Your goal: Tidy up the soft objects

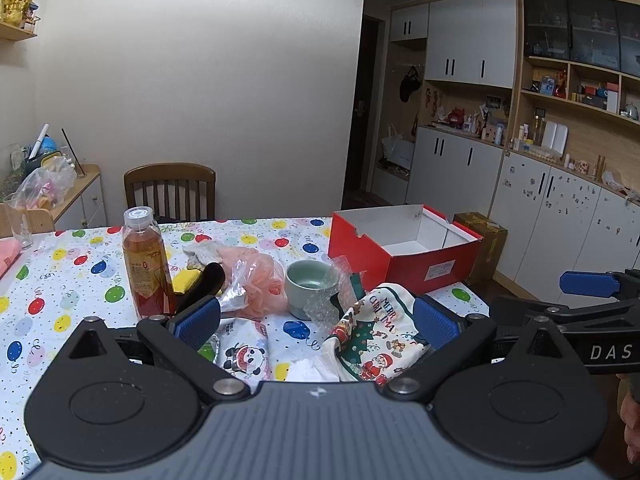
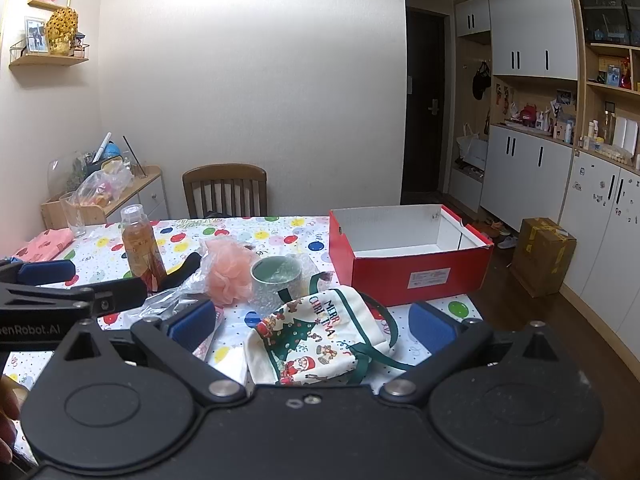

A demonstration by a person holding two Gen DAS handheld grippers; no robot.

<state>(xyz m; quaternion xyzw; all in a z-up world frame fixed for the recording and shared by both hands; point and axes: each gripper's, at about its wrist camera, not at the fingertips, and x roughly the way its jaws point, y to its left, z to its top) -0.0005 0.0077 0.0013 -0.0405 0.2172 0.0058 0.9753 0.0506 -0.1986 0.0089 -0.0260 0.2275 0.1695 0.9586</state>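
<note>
A white Christmas cloth bag (image 1: 374, 336) (image 2: 316, 340) with green trim lies on the balloon-print tablecloth near the front edge. A peach mesh bath pouf (image 1: 260, 280) (image 2: 228, 270) in clear plastic sits behind it, beside a panda-print tissue pack (image 1: 244, 354). An open red shoebox (image 1: 404, 248) (image 2: 404, 252) stands empty at the table's right end. My left gripper (image 1: 316, 320) hovers open above the tissue pack and bag. My right gripper (image 2: 312, 324) hovers open with the Christmas bag between its blue pads, not touching.
An amber drink bottle (image 1: 146, 264) (image 2: 142, 248), a green ceramic cup (image 1: 312, 284) (image 2: 276, 278) on bubble wrap and a black-and-yellow item (image 1: 200, 280) stand mid-table. A wooden chair (image 2: 225, 190) is behind the table; a cardboard box (image 2: 542, 254) sits on the floor right.
</note>
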